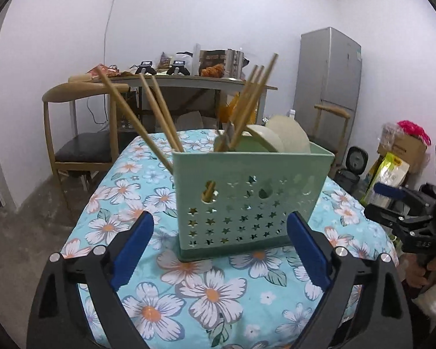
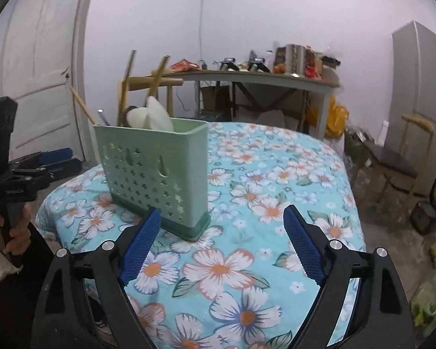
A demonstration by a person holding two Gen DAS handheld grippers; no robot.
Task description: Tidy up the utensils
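A pale green perforated utensil holder (image 1: pixel 250 200) stands upright on the flowered tablecloth (image 1: pixel 206 290). Several wooden chopsticks (image 1: pixel 157 110) lean out of its left end, more chopsticks (image 1: pixel 255 96) out of its middle, and cream spoons (image 1: pixel 287 136) sit at its right end. My left gripper (image 1: pixel 219 232) is open and empty, just in front of the holder. My right gripper (image 2: pixel 222 226) is open and empty; the holder (image 2: pixel 157 171) stands ahead and to its left, with chopsticks (image 2: pixel 157 75) and spoons (image 2: pixel 154 116) showing above its rim. The right gripper also shows in the left wrist view (image 1: pixel 404 218).
A wooden chair (image 1: pixel 81 133) stands left of the table, another chair (image 2: pixel 401 163) to the right. A cluttered side table (image 1: pixel 189 81), a grey fridge (image 1: pixel 328 72) and a white door (image 2: pixel 40 67) line the walls. Bags and boxes (image 1: pixel 398 157) sit on the floor.
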